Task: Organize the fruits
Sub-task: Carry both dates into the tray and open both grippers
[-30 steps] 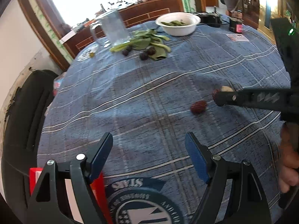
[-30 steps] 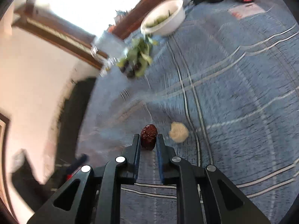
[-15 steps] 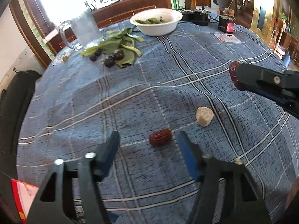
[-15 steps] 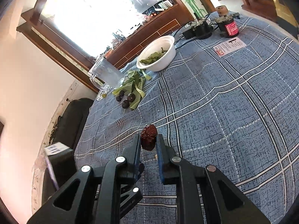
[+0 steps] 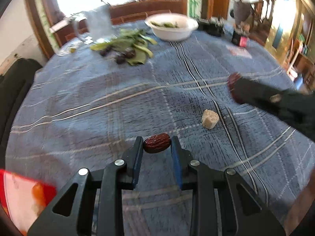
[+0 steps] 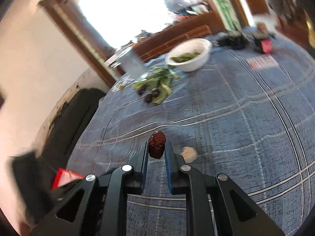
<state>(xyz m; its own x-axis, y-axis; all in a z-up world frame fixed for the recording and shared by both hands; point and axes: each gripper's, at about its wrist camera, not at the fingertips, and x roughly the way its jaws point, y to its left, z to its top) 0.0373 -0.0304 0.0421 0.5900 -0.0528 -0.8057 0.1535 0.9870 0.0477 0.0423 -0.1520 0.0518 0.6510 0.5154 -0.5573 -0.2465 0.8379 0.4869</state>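
Observation:
My left gripper [image 5: 157, 147] is shut on a wrinkled red date [image 5: 157, 146] that lies crosswise between the fingertips, low over the blue plaid tablecloth [image 5: 98, 102]. My right gripper [image 6: 156, 149] is shut on a second red date [image 6: 156, 144], held upright above the cloth; it shows in the left wrist view [image 5: 234, 88] at the right. A beige chunk [image 5: 210, 119] lies on the cloth between them, also in the right wrist view [image 6: 189, 153]. Dark round fruits [image 5: 120, 56] sit among green leaves [image 5: 133, 45] at the far side.
A white bowl [image 5: 173, 27] with greens and a clear jug [image 5: 98, 23] stand at the far edge. A red-and-white card [image 5: 19, 196] lies at the near left. A black chair [image 6: 65, 122] stands by the table's left. Small dark items [image 5: 238, 37] are at the far right.
My left gripper moved forward and closed on the date that lay on the cloth. My right gripper keeps its date and has shifted slightly.

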